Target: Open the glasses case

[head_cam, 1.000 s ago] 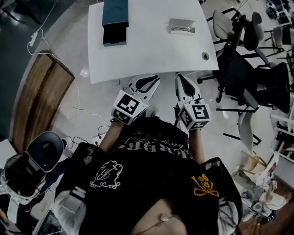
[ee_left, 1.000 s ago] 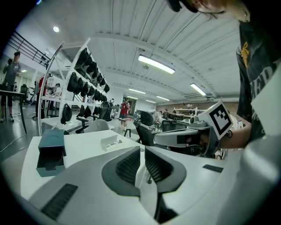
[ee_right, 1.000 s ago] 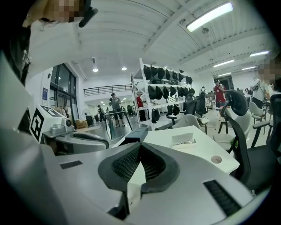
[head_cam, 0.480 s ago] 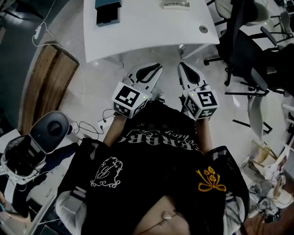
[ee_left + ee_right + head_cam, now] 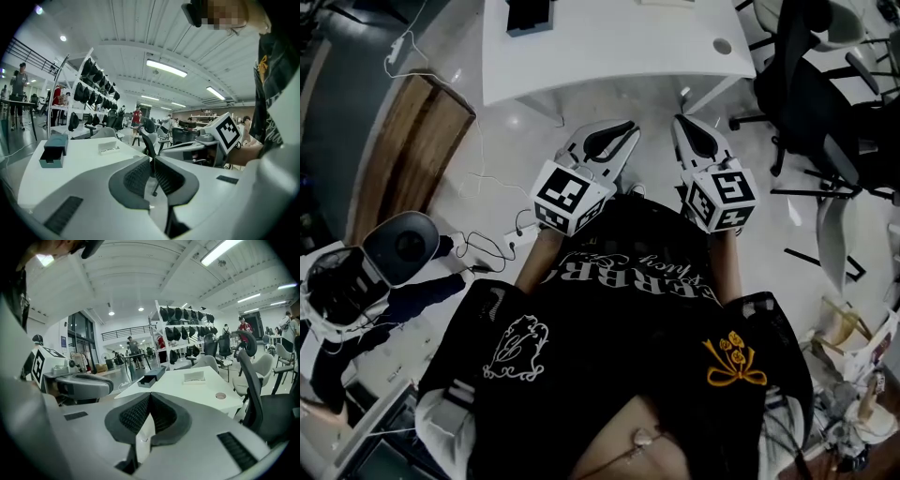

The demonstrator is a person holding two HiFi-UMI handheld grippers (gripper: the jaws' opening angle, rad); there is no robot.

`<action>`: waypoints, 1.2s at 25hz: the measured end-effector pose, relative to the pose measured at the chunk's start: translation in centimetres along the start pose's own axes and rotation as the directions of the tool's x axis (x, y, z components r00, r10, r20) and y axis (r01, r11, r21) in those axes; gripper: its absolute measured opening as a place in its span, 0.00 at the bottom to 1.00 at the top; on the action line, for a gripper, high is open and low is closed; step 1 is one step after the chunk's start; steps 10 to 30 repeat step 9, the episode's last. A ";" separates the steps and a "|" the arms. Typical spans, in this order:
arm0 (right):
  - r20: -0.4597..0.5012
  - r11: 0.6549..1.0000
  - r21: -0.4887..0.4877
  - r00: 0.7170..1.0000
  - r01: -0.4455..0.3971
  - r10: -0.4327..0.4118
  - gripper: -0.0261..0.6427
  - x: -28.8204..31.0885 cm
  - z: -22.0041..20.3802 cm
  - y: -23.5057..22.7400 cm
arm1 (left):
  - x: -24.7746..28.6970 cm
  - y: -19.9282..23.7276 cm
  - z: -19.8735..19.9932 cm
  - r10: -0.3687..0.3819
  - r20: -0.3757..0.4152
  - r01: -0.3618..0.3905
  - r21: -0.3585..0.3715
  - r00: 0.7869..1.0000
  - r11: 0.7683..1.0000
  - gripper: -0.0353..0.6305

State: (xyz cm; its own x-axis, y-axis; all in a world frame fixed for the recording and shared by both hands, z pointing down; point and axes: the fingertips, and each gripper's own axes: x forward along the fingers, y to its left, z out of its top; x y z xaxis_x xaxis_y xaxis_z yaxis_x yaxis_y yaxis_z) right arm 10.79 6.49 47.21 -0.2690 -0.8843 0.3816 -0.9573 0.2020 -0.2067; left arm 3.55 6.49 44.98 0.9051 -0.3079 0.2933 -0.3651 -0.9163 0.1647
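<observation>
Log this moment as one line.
stage: pre-contact | left tool: shut, empty | right tool: shut, empty | glasses case: on white table, untouched, both tools short of it

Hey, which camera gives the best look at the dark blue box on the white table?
The left gripper view: the dark blue box shows whole and largest there, its drawer slid partly out. The right gripper view shows it whole too, but smaller and darker. The head view catches only its near end at the top edge.
</observation>
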 end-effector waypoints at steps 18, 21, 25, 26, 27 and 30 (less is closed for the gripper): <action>-0.004 1.000 -0.007 1.000 -0.012 0.012 0.06 -1.3 -0.5 -0.8 | 1.0 -1.7 0.3 0.000 0.005 0.000 0.026 1.000 1.000 0.12; -0.004 1.000 -0.007 1.000 -0.012 0.012 0.06 -1.3 -0.5 -0.8 | 1.0 -1.7 0.3 0.000 0.005 0.000 0.026 1.000 1.000 0.12; -0.004 1.000 -0.007 1.000 -0.012 0.012 0.06 -1.3 -0.5 -0.8 | 1.0 -1.7 0.3 0.000 0.005 0.000 0.026 1.000 1.000 0.12; -0.004 1.000 -0.007 1.000 -0.012 0.012 0.06 -1.3 -0.5 -0.8 | 1.0 -1.7 0.3 0.000 0.005 0.000 0.026 1.000 1.000 0.12; -0.004 1.000 -0.007 1.000 -0.012 0.012 0.06 -1.3 -0.5 -0.8 | 1.0 -1.7 0.3 0.000 0.005 0.000 0.026 1.000 1.000 0.12; -0.004 1.000 -0.007 1.000 -0.012 0.012 0.06 -1.3 -0.5 -0.8 | 1.0 -1.7 0.3 0.000 0.005 0.000 0.026 1.000 1.000 0.12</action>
